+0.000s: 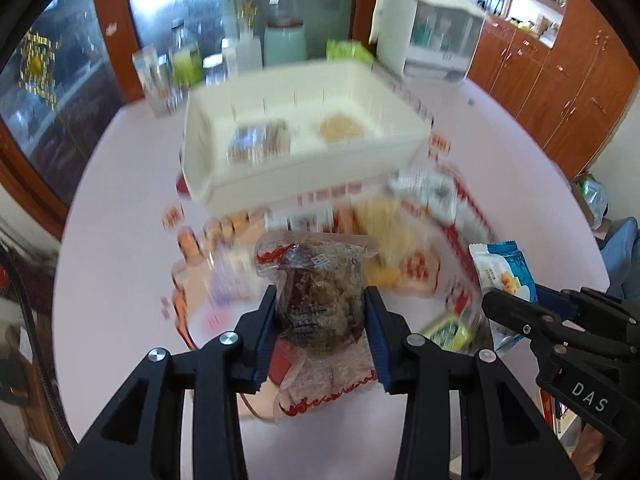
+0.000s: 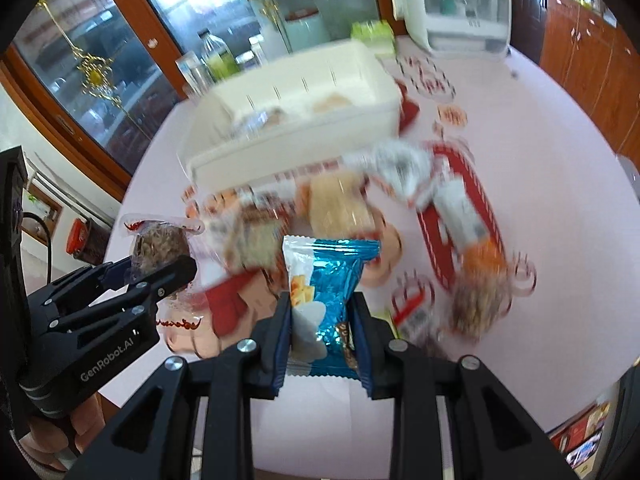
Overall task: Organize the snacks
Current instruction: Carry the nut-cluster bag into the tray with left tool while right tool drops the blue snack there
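Observation:
My left gripper (image 1: 320, 300) is shut on a clear-wrapped brown snack (image 1: 316, 280) and holds it above the table; it also shows at the left of the right wrist view (image 2: 160, 268). My right gripper (image 2: 320, 308) is shut on a blue foil snack packet (image 2: 328, 280), also seen at the right of the left wrist view (image 1: 504, 272). Ahead stands a white divided bin (image 1: 208, 184) with two snacks inside it. A blurred pile of loose snacks (image 2: 344, 204) lies between the grippers and the bin.
The table has a pale pink cloth (image 1: 120, 208) with red prints. Bottles and jars (image 1: 180, 64) stand behind the bin. A white cabinet-like box (image 1: 432, 36) stands at the back right. Wooden cabinets (image 1: 568, 92) line the right wall.

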`<action>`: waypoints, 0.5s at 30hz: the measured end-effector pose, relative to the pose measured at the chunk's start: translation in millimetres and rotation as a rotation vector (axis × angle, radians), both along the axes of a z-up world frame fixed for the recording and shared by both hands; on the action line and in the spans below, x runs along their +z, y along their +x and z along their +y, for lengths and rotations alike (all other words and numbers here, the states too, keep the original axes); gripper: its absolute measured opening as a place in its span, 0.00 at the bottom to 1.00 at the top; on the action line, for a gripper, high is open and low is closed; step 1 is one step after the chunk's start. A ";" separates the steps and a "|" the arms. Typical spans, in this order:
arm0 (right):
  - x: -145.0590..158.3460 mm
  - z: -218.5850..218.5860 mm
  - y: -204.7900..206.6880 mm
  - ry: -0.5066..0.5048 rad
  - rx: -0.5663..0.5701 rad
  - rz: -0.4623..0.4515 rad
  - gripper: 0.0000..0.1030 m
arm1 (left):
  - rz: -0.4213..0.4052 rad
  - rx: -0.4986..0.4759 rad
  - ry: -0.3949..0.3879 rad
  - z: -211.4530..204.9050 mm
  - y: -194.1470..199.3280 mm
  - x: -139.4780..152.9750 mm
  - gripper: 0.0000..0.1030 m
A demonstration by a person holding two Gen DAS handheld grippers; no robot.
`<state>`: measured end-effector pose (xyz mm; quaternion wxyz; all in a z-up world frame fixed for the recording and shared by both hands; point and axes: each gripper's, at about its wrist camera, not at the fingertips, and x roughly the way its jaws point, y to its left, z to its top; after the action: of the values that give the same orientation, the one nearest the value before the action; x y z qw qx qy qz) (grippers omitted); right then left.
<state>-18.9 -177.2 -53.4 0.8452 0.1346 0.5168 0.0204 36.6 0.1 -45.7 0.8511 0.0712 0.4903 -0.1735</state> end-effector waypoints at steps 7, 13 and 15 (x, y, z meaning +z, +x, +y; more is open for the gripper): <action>86.9 -1.9 53.6 -0.049 0.004 -0.132 0.28 | -0.122 -0.025 -0.016 1.4 45.9 79.5 0.38; 160.2 -4.9 110.2 -0.105 -0.007 -0.246 0.28 | -0.208 -0.020 -0.014 6.8 93.2 138.9 0.38; 178.2 -6.6 129.3 -0.110 -0.016 -0.272 0.28 | -0.232 -0.015 -0.008 8.7 109.8 152.3 0.38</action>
<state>110.4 -183.8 124.8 0.9136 0.0884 0.3969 0.0035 146.4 8.8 106.5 0.9012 0.0912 0.3871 -0.1724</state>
